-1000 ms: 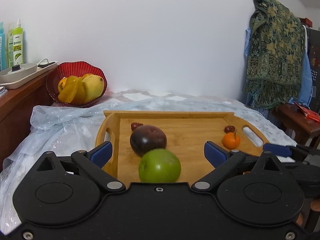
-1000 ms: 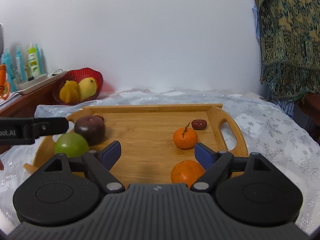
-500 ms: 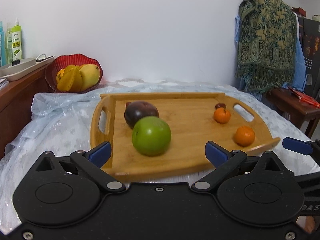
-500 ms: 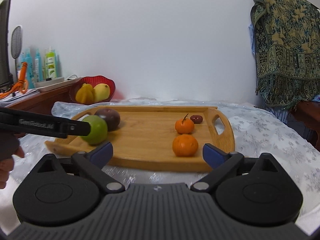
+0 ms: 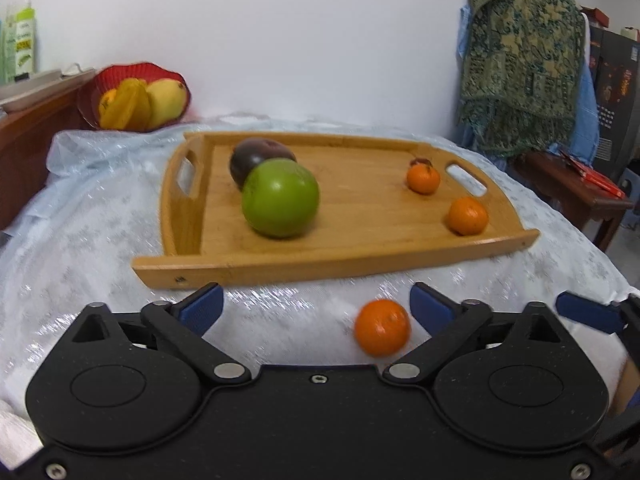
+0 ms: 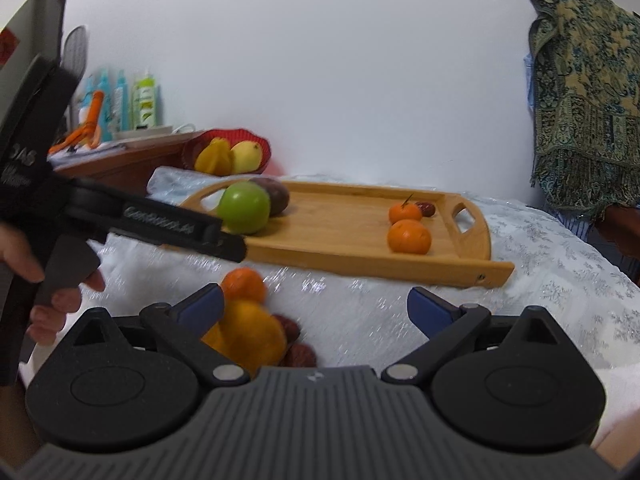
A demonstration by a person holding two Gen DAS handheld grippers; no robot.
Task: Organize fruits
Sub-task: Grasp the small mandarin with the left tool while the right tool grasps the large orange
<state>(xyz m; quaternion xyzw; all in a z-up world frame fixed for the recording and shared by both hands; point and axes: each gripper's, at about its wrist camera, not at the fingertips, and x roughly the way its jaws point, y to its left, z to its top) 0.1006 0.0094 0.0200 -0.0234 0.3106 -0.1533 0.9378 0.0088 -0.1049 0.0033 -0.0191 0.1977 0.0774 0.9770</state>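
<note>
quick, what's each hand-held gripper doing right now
left hand-held gripper: jaws closing, a tangerine between them, not gripped.
right hand-held gripper: open, holding nothing.

A surface covered with a shiny white cloth (image 5: 100, 216) is seen. A wooden tray (image 5: 360, 248) is laid on the cloth. In front of the tray, a small orange (image 5: 382, 326) is placed directly on the cloth. Beside it, a bigger orange fruit (image 6: 248, 336) and two dark red dates (image 6: 300, 354) are found.
</note>
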